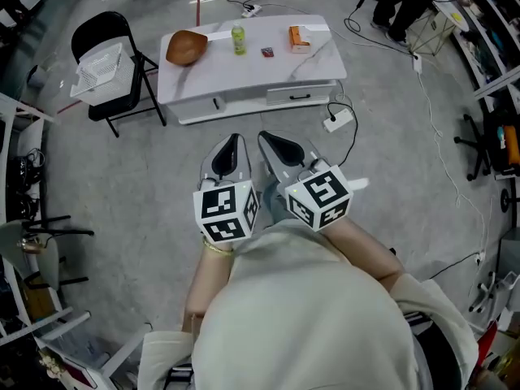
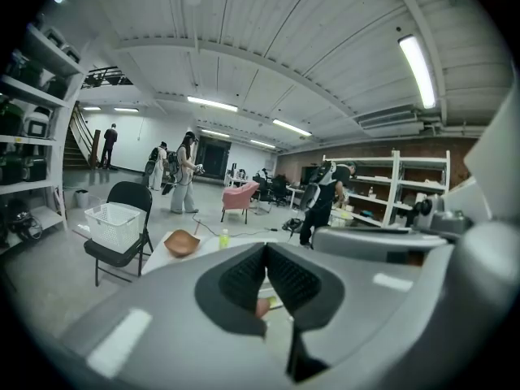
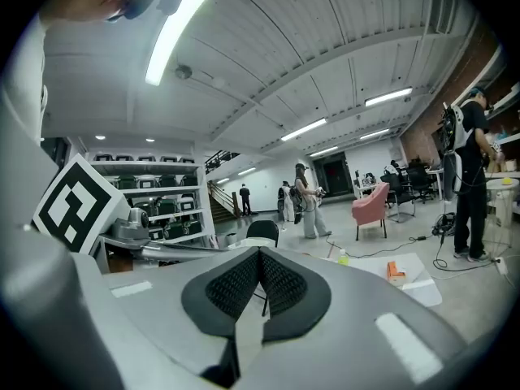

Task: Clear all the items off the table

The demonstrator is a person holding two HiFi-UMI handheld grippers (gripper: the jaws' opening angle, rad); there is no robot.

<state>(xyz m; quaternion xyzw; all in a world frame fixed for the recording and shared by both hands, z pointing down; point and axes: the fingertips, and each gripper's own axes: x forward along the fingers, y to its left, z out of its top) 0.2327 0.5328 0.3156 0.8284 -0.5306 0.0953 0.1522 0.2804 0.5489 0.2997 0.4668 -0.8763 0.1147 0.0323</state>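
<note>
My left gripper (image 1: 231, 154) and right gripper (image 1: 278, 145) are both clenched on nothing, side by side and well short of the low white marble-topped table (image 1: 318, 70). On the table are a brown wooden bowl (image 1: 186, 47), a green plastic bottle (image 1: 238, 39), an orange carton (image 1: 300, 38) and a small dark-red object (image 1: 267, 52), possibly a box.

If I arrive with the jaws shut, I could topple the upright bottle. The white power strip (image 1: 338, 120) on the floor could catch my feet. Only the head view shows that strip and the small object. Only the gripper views show the pads pressed together.
</note>
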